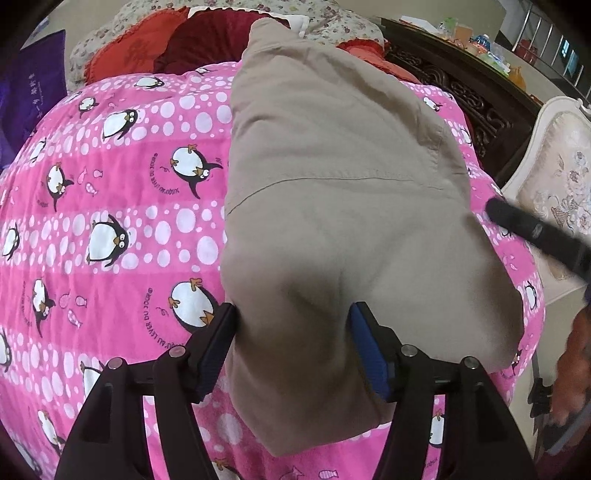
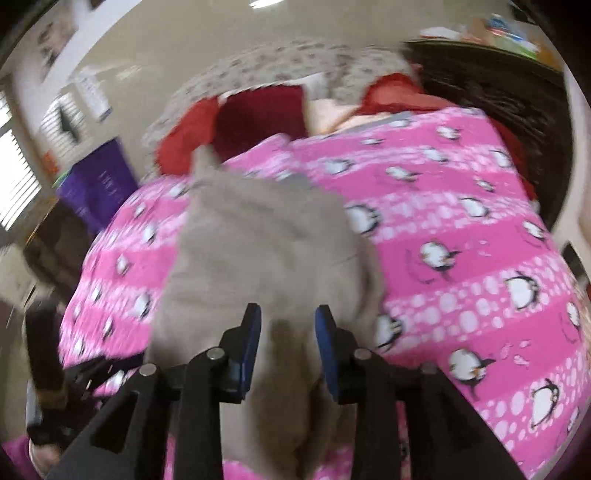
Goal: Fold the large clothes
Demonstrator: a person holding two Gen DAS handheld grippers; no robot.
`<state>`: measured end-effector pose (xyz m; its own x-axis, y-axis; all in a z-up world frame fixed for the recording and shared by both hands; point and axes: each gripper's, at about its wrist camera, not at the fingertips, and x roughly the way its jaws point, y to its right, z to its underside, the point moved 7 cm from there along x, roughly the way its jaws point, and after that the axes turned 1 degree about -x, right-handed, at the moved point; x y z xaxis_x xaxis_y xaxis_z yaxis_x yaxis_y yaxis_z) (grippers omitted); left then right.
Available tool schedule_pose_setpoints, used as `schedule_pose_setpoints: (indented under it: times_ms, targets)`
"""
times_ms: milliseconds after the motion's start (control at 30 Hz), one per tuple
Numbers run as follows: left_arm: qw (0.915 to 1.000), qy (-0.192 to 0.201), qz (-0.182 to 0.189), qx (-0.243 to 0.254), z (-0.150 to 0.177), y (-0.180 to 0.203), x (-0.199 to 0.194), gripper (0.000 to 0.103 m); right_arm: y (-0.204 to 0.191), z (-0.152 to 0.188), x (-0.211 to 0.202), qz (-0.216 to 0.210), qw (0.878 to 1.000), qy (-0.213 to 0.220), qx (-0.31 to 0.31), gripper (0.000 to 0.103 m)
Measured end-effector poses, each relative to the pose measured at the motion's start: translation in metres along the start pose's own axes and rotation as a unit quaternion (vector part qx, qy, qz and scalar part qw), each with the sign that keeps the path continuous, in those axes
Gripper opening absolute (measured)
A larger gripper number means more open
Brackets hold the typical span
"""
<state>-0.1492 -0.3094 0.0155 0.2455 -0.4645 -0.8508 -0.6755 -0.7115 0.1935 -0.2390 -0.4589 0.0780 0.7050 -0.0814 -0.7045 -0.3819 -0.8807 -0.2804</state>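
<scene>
**Khaki Garment Held Across a Pink Penguin Quilt**

Khaki cloth filled the gap between my left gripper [image 1: 293, 345] jaws, which stood fairly wide apart with their blue pads [image 1: 369, 354] pressed against a bunched fold of the garment [image 1: 332, 184]. I could not tell for certain whether that fold was truly clamped or only sitting between the pads, though the fabric puckered where they met it. From there the garment ran away from me in a long, mostly smooth panel with a seam line across its middle, narrowing toward the far end of the bed.

My right gripper [image 2: 288, 349] showed much the same through its own blurred view: jaws partly open, blue pads [image 2: 251, 347] either side of a gathered hump of the same khaki garment [image 2: 266, 240], with contact too smeared to judge. In the left wrist view, one dark finger of that right gripper [image 1: 535, 230] showed at the garment's right edge.

Beneath everything lay the pink quilt [image 1: 110, 221], printed with penguins and white dots, covering the bed from near to far. Beyond the garment's far tip sat red cushions [image 1: 207, 40] against a floral bedspread [image 1: 332, 22]. To the right, past the quilt's edge, stood a dark carved wooden frame [image 1: 472, 99] and a cream upholstered chair [image 1: 554, 177]. A purple bag [image 1: 33, 85] stood off to the far left
</scene>
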Motion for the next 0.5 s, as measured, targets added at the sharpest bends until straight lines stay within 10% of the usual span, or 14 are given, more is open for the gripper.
schedule_pose_setpoints:
  times_ms: [267, 500]
  targets:
    - [1.0, -0.001, -0.004, 0.008, 0.001, 0.003, 0.004, 0.054, 0.034, 0.032, 0.07, 0.054, 0.997, -0.047, -0.007, 0.03]
    - [0.9999, -0.007, 0.006, -0.002, -0.002, -0.003, 0.003, 0.054, 0.025, 0.017, 0.036, 0.042, 0.999, -0.022, 0.005, 0.032]
